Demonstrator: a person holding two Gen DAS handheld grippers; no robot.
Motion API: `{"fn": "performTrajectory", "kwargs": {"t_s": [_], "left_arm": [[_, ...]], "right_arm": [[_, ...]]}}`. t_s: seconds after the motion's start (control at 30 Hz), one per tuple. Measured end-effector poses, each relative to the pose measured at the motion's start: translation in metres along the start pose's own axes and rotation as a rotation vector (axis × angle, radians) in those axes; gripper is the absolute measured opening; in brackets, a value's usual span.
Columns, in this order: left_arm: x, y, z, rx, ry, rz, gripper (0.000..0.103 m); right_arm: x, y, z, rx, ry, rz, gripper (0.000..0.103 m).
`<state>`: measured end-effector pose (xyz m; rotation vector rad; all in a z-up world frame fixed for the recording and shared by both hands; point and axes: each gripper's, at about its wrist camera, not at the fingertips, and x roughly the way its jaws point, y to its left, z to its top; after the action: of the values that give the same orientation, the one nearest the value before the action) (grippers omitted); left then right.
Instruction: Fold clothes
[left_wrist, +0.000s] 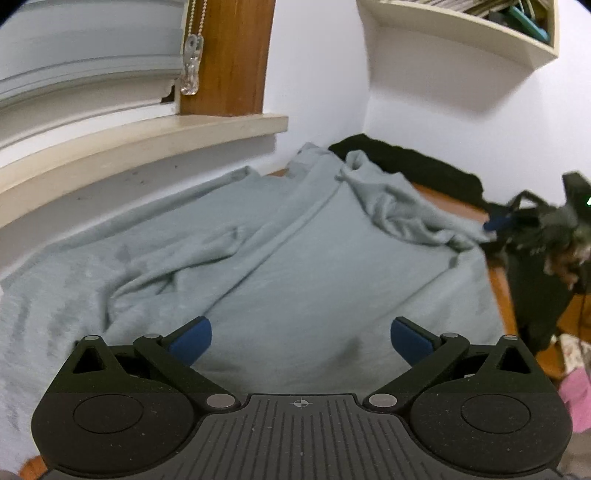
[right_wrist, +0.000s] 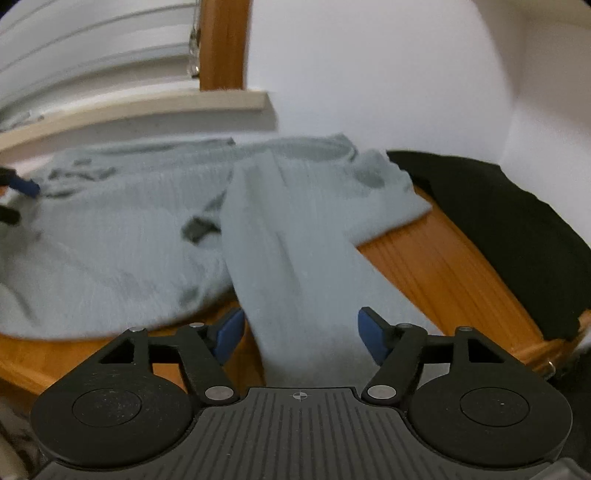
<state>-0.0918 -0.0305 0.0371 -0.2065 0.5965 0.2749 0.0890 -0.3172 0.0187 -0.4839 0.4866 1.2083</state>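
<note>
The pale grey garment (left_wrist: 295, 258) lies spread and rumpled on the wooden bench (right_wrist: 443, 266) ahead of both tongs, so its edges can be reached. The left tongs (left_wrist: 301, 338) gape wide, gripping nothing. The right tongs (right_wrist: 301, 336) stand open astride a sleeve-like strip (right_wrist: 295, 258), seemingly poised to pinch it. A black cloth (right_wrist: 509, 229) lies beyond, to the right.
</note>
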Motion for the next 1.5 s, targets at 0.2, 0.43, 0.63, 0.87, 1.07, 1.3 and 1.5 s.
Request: {"fn": "performTrajectory", "kwargs": {"t_s": [0.2, 0.43, 0.63, 0.87, 1.07, 1.3, 1.5], "left_arm": [[-0.002, -0.012, 0.001, 0.034, -0.006, -0.002, 0.103], [-0.008, -0.012, 0.001, 0.045, -0.019, 0.012, 0.103], [-0.010, -0.010, 0.000, 0.041, -0.019, 0.019, 0.103], [-0.012, -0.009, -0.002, 0.051, -0.021, 0.018, 0.103], [-0.011, -0.010, -0.004, 0.057, -0.012, 0.015, 0.103], [-0.011, -0.008, -0.005, 0.051, -0.010, 0.014, 0.103], [-0.010, -0.008, -0.004, 0.049, -0.010, 0.015, 0.103]], "right_arm": [[0.002, -0.007, -0.010, 0.060, -0.016, -0.012, 0.065], [0.001, -0.015, -0.012, 0.115, -0.029, -0.013, 0.049], [0.002, -0.018, -0.012, 0.130, -0.027, -0.027, 0.049], [0.002, -0.020, -0.010, 0.137, -0.019, -0.026, 0.049], [0.002, -0.021, -0.011, 0.141, -0.023, -0.023, 0.048], [-0.003, -0.021, -0.005, 0.135, -0.066, -0.051, 0.030], [-0.009, -0.019, 0.003, 0.127, -0.121, -0.090, 0.007]]}}
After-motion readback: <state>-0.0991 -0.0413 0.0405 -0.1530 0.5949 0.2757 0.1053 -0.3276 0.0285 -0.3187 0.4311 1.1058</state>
